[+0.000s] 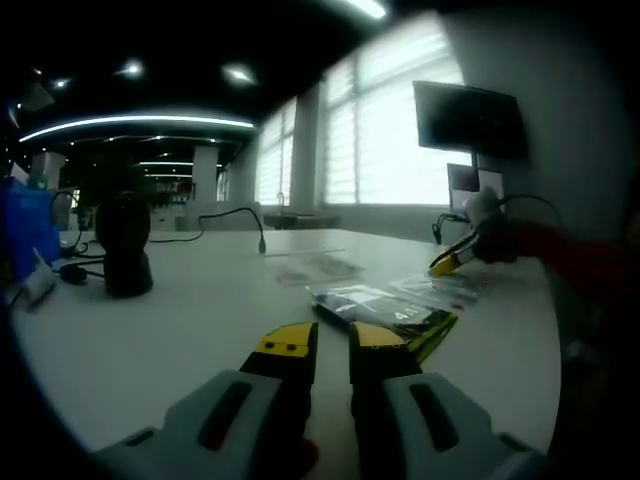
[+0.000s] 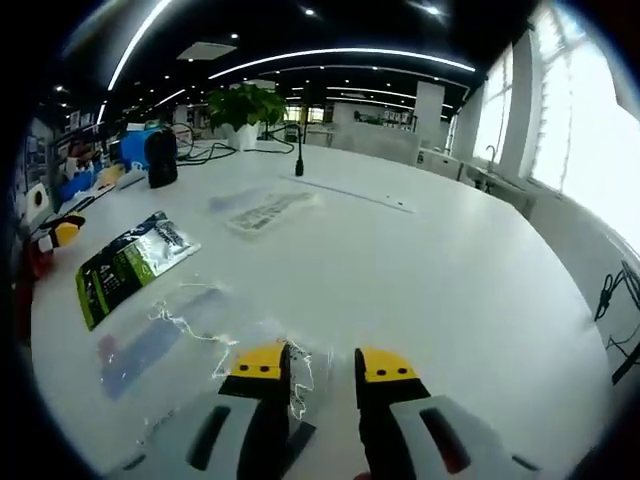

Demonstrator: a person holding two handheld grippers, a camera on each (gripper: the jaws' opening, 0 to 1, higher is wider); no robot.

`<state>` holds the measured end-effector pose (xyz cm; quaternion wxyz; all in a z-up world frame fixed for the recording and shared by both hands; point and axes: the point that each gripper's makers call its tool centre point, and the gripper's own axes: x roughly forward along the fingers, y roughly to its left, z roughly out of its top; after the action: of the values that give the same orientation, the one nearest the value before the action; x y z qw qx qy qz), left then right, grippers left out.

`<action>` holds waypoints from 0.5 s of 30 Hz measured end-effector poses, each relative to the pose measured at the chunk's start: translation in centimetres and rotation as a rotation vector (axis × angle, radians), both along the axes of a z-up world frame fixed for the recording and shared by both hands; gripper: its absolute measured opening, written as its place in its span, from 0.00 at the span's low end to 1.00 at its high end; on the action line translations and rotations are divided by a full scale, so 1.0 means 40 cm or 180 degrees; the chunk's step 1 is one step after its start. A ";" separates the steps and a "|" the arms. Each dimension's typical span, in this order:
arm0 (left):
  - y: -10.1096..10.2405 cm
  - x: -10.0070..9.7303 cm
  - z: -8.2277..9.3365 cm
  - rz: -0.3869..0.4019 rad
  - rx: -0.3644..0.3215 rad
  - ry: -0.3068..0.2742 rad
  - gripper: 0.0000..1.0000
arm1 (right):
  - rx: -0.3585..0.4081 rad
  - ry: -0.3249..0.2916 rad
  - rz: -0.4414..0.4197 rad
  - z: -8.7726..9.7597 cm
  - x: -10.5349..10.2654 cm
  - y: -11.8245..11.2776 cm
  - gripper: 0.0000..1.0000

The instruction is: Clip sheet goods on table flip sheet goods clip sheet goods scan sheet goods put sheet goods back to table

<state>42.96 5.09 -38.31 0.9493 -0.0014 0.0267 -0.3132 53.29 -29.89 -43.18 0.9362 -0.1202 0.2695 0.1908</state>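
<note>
Near the table's edge lies a dark packet with a green border (image 1: 385, 308) (image 2: 130, 262). My left gripper (image 1: 333, 342) hovers just short of it, its jaws a narrow gap apart with nothing between them. Beside the dark packet lies a crinkled clear packet (image 1: 440, 288) (image 2: 185, 322). My right gripper (image 2: 323, 366) stands open low over that packet's near edge, which reaches under its left jaw. In the left gripper view the right gripper (image 1: 452, 262) comes in from the right, held by a hand in a red sleeve (image 1: 575, 262). The left gripper (image 2: 58, 233) shows in the right gripper view at the left edge.
Another clear packet (image 1: 320, 268) (image 2: 262, 210) lies further in on the white table (image 2: 430, 260). A black scanner on a stand (image 1: 125, 245) (image 2: 162, 158) and a blue box (image 1: 25, 232) (image 2: 138, 145) stand beyond, with cables (image 1: 235, 215). A cable (image 2: 610, 290) hangs off the table's side.
</note>
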 end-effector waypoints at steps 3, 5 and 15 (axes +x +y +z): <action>-0.001 -0.001 0.000 -0.0001 0.0004 -0.0003 0.06 | 0.0012 -0.0009 0.0015 0.001 -0.003 0.003 0.24; -0.001 -0.001 0.000 -0.0001 0.0004 -0.0004 0.06 | 0.0023 -0.0016 0.0036 0.000 -0.006 0.007 0.23; -0.002 -0.004 0.000 0.0001 0.0000 -0.0016 0.06 | 0.0178 0.0054 0.0029 -0.006 -0.014 0.011 0.19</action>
<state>42.80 5.00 -38.32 0.9494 -0.0006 0.0244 -0.3130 52.75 -29.44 -43.43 0.9360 -0.0936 0.2714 0.2036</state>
